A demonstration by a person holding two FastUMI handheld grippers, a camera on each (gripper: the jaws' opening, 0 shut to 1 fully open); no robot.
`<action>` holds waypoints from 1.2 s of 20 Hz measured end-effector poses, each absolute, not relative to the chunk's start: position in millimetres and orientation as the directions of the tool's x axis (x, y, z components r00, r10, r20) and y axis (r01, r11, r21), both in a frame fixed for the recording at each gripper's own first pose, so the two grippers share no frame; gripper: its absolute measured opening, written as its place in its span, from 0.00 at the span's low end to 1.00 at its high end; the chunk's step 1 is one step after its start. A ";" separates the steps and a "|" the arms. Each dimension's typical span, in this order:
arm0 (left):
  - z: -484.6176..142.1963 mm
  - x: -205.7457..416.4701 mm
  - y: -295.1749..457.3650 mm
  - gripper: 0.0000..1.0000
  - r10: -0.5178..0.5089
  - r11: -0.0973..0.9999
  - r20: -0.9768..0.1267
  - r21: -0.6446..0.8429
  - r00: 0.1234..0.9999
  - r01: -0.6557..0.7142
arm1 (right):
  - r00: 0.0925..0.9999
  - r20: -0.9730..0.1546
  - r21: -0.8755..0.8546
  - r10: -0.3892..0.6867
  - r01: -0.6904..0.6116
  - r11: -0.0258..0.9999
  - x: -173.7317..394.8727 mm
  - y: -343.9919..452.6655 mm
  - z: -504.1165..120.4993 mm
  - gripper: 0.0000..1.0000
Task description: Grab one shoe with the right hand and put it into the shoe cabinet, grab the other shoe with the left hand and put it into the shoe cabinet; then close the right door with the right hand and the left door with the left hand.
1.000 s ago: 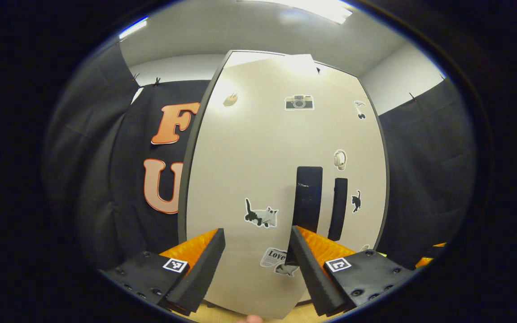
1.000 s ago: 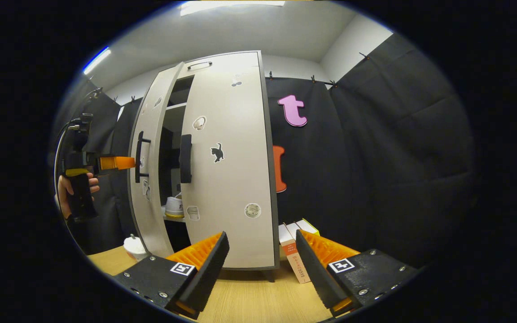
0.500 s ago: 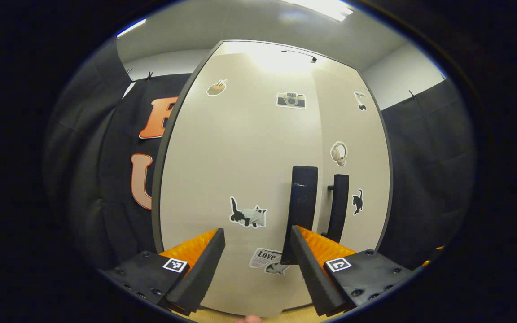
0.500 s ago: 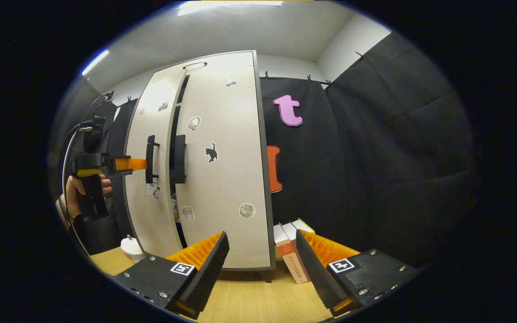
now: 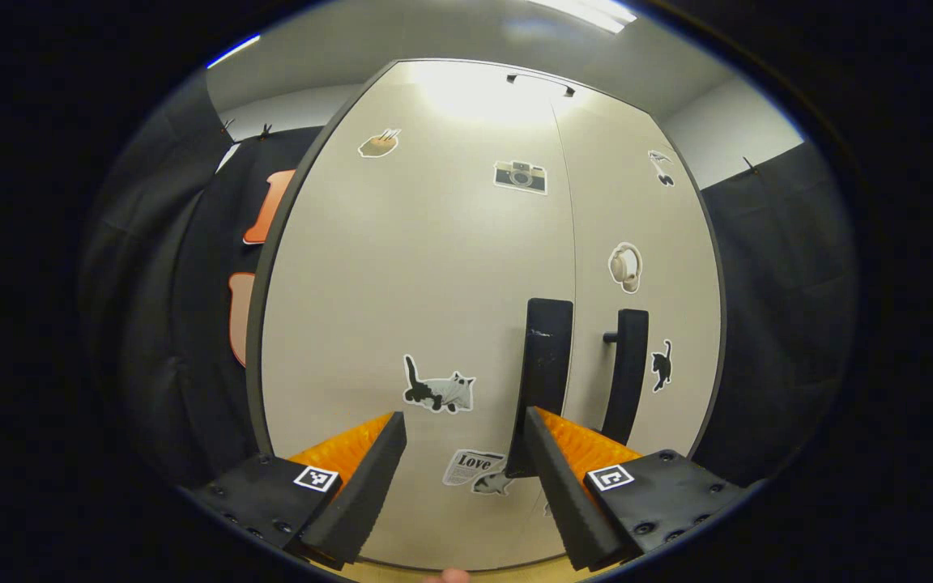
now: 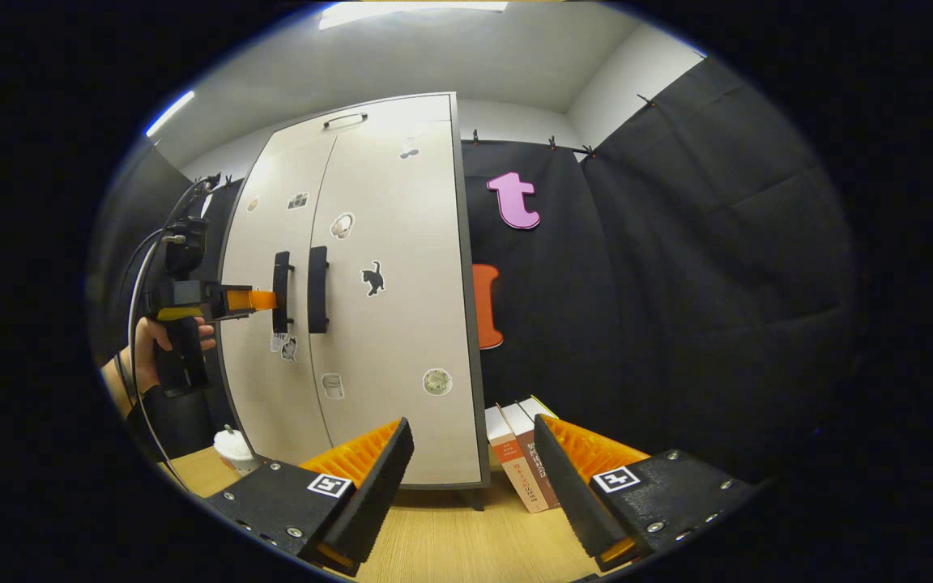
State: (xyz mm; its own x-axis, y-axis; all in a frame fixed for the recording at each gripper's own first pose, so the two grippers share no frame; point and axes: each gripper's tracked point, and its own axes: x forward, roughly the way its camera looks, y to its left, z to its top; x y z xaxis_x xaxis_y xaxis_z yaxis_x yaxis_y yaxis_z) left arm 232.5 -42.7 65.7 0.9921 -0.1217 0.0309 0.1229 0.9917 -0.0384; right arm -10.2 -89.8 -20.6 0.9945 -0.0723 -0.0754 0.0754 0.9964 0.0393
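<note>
The pale shoe cabinet (image 5: 466, 267) stands close in front of my left gripper (image 5: 462, 427), with both sticker-covered doors shut flush. My left gripper is open and holds nothing; its right finger (image 5: 564, 461) rests by the left door's black handle (image 5: 546, 364), beside the right door's handle (image 5: 627, 368). In the right gripper view the cabinet (image 6: 385, 324) is farther off, and the left gripper (image 6: 266, 300), held by a hand (image 6: 163, 344), touches the left handle (image 6: 281, 281). My right gripper (image 6: 470, 433) hangs open over the table, apart from the cabinet. The shut doors hide the shoes.
Some books (image 6: 523, 457) lean on the wooden table (image 6: 450, 542) just right of the cabinet's foot. A white cup (image 6: 232, 448) stands on the table at the cabinet's left corner. Black cloth walls surround the booth.
The left door has swung fully shut under my left gripper, closing the gap where a shoe on a shelf showed. My right gripper has barely moved.
</note>
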 end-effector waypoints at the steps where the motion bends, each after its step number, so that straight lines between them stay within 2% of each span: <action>1: 65.8 232.8 -42.2 0.96 -0.119 0.992 0.031 -0.044 0.992 0.121 | 0.994 -0.075 0.036 -0.074 0.077 0.996 -11.2 -89.6 -20.6 0.93; 5: 66.0 225.8 -40.0 0.96 -0.117 0.989 0.037 -0.090 0.992 0.120 | 0.995 -0.078 0.052 -0.062 0.067 0.996 -13.0 -86.0 -20.7 0.93; 6: 67.8 220.4 -36.4 0.99 -0.110 0.989 0.041 -0.092 0.993 0.113 | 0.995 -0.082 0.051 -0.058 0.062 0.997 -13.9 -84.8 -21.2 0.92; 7: 72.5 213.1 -32.9 0.96 -0.102 0.991 0.049 -0.082 0.994 0.106 | 0.995 -0.082 0.047 -0.054 0.058 0.997 -13.7 -84.3 -20.8 0.92; 13: 84.0 138.4 -22.3 0.96 -0.091 0.995 0.097 -0.018 0.991 0.093 | 0.997 -0.078 0.043 -0.019 0.023 0.999 -12.0 -72.3 -17.1 0.93; 19: 62.2 63.6 -14.2 0.96 -0.040 0.999 0.091 -0.001 0.995 0.040 | 0.997 -0.070 0.034 0.032 -0.030 0.999 -18.3 -48.6 -16.2 0.92; 20: 55.0 52.5 -13.0 0.94 -0.031 0.999 0.083 -0.004 0.996 0.032 | 0.997 -0.070 0.035 0.041 -0.039 0.999 -18.7 -43.5 -16.9 0.92; 21: 48.3 43.7 -11.8 0.96 -0.022 1.000 0.081 0.000 0.996 0.022 | 0.997 -0.068 0.037 0.048 -0.045 0.998 -21.6 -39.7 -18.0 0.92; 24: 26.9 24.9 -14.0 0.96 -0.014 1.000 0.085 0.009 0.996 0.013 | 0.998 -0.045 0.057 0.046 -0.043 0.997 -29.4 -30.7 -18.1 0.92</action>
